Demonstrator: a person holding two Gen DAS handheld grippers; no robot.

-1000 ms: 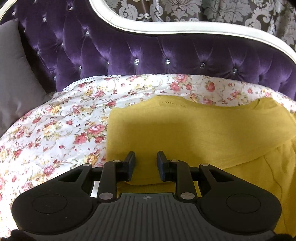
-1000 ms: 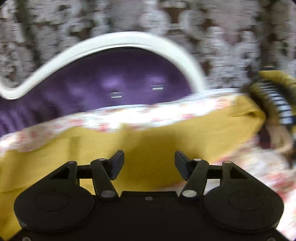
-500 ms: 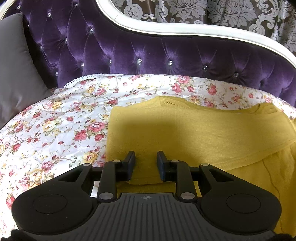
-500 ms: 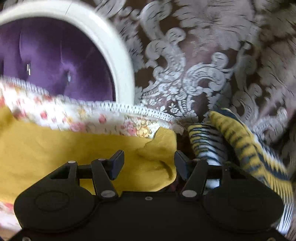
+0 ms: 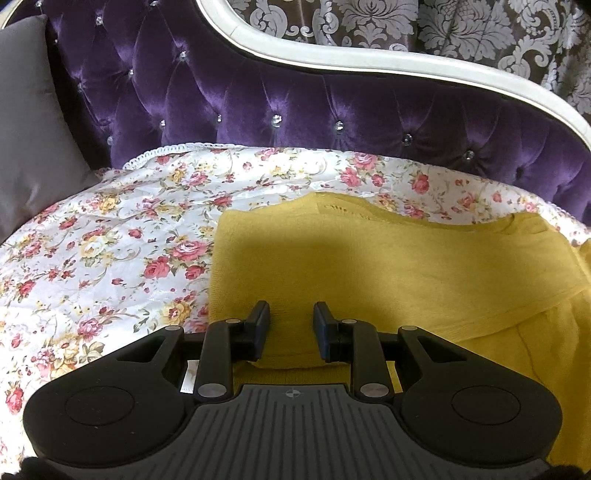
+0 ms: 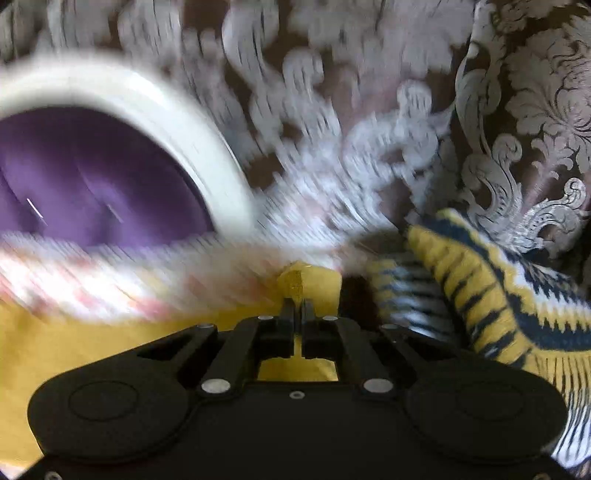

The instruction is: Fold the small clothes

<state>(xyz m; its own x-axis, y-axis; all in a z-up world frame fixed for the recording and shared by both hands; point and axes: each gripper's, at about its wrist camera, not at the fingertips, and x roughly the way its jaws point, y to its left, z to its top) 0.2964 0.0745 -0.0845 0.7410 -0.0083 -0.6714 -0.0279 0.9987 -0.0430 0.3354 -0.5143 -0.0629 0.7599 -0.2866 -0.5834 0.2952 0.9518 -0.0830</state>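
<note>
Mustard-yellow knit garment (image 5: 369,266) is spread on the flower-print quilt (image 5: 110,258) covering the purple tufted sofa (image 5: 258,103), partly folded already, with a folded edge lying right at the left gripper (image 5: 290,332). That gripper's black jaws sit only partly open with the thick fold between them; can't really tell if the pads are pressing or just straddling it. Over at the quilt's right end, the right gripper (image 6: 298,314) has just snapped its jaws together on a corner of the same yellow knit, and a little peak of fabric pokes up past the fingertips. That view is pretty smeared, so don't ask me for detail. Just beside it there's a yellow, navy and white striped cloth (image 6: 498,302), and behind everything a brown damask curtain (image 5: 443,29).

If I were doing this fold, I'd keep the left side pinned as the anchor, lift the pinched corner only enough to clear the quilt, and carry it across evenly so the knit doesn't stretch or drag that striped piece along.
</note>
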